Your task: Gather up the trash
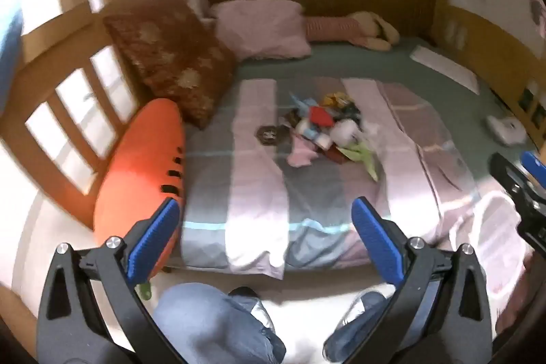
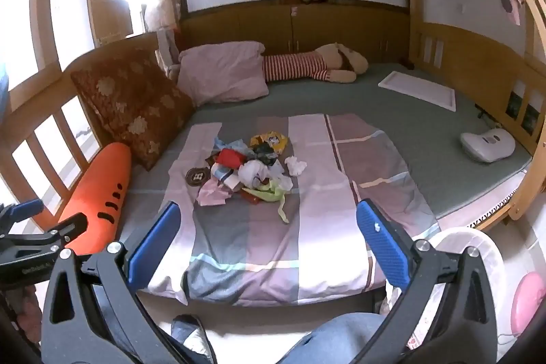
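Bed [image 2: 409, 132] with trash pile [image 2: 249, 169]; white basket [image 2: 477, 248] clearest in right view.

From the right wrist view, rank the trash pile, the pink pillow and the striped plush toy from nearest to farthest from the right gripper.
1. Trash pile: on the striped blanket, mid-bed, straight ahead of the open right gripper.
2. Pink pillow: beyond the pile, at the head of the bed, slightly left.
3. Striped plush toy: lying along the back wall, right of the pillow.
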{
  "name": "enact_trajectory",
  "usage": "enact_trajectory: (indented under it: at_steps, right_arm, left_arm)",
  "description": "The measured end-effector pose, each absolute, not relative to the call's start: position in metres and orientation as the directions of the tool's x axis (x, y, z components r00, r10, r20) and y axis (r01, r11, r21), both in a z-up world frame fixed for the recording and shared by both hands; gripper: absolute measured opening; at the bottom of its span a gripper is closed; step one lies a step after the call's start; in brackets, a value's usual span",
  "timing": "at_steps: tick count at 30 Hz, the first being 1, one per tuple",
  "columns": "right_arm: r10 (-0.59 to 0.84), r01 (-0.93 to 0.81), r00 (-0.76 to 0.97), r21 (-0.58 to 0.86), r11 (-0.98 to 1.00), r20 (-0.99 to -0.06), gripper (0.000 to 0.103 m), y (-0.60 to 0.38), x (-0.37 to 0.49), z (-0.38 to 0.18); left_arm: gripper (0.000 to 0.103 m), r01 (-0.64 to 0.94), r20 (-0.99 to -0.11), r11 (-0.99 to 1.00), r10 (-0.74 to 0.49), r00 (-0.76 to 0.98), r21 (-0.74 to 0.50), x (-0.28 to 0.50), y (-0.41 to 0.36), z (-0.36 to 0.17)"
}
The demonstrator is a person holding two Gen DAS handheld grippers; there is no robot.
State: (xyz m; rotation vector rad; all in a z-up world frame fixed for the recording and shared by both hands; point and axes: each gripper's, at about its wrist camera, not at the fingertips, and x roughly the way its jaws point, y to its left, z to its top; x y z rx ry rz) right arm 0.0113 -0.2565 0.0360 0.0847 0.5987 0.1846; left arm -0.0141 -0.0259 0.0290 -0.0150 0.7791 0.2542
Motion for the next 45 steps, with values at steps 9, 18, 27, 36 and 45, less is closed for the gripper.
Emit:
enact_trajectory:
  at_steps: [9, 18, 27, 36, 45]
  right_arm:
    - [0.197, -0.146, 0.813, 0.136, 0.98, -0.549, 0.1, -0.258, 0.011, 0.039]
    - [0.194, -0.139, 0.802, 0.139, 0.98, -0.566, 0.1, -0.257, 0.011, 0.035]
    - [0.195, -0.14, 0.796, 0.139, 0.98, -0.573, 0.1, -0.254, 0.01, 0.032]
    - [0.198, -0.142, 0.793, 0.142, 0.98, -0.577, 0.1, -0.256, 0.011, 0.026]
    - [0.199, -0.143, 0.79, 0.14, 0.98, -0.58, 0.1, -0.256, 0.009, 0.019]
  left_arm:
    - [0.1, -0.244, -0.672, 0.969, 0.209, 0.71, 0.043, -0.015, -0.027, 0.031]
    - [0.1, -0.143, -0.699, 0.989, 0.125, 0.704, 0.033, -0.011, -0.037, 0.022]
    - [0.1, -0.156, -0.698, 0.987, 0.085, 0.711, -0.038, -0.015, -0.028, 0.019]
    - [0.1, -0.17, -0.689, 0.985, 0.105, 0.718, -0.027, -0.014, -0.031, 0.023]
    - [0.1, -0.163, -0.694, 0.986, 0.084, 0.715, -0.048, -0.015, -0.029, 0.02]
